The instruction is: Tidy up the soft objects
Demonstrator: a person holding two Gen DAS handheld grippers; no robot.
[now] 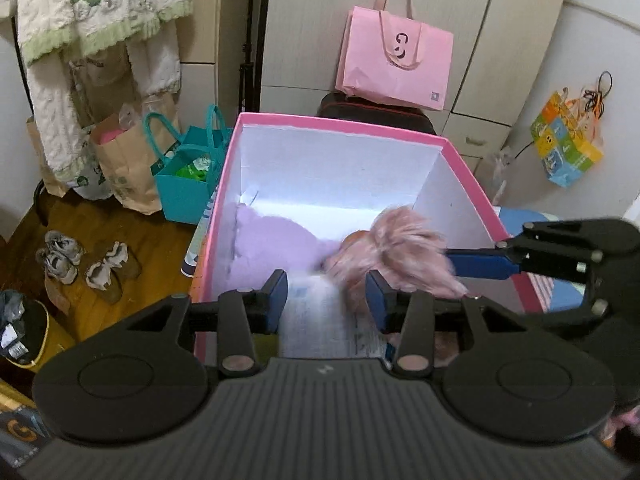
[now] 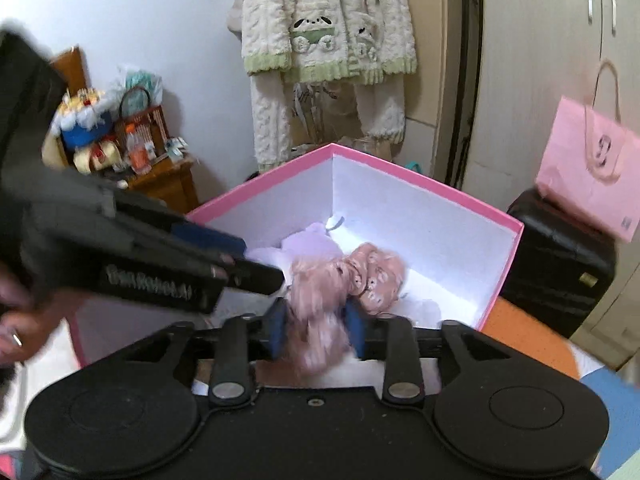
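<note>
Right fingers (image 2: 316, 334) stand spread around the pink fuzzy cloth (image 2: 344, 280), which trails ahead into the pink box (image 2: 500, 272); left fingers (image 1: 326, 306), spread, hold nothing beside it.

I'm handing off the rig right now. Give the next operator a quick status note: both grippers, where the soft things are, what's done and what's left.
Left gripper: jaws apart, nothing pressed between them, over the pink box.
Right gripper: the pink plush lies between its pads, blurred; grip unclear.
Done: lilac plush already lies in the box.
Left: make sure the pink plush settles inside, then pull both grippers clear.
</note>
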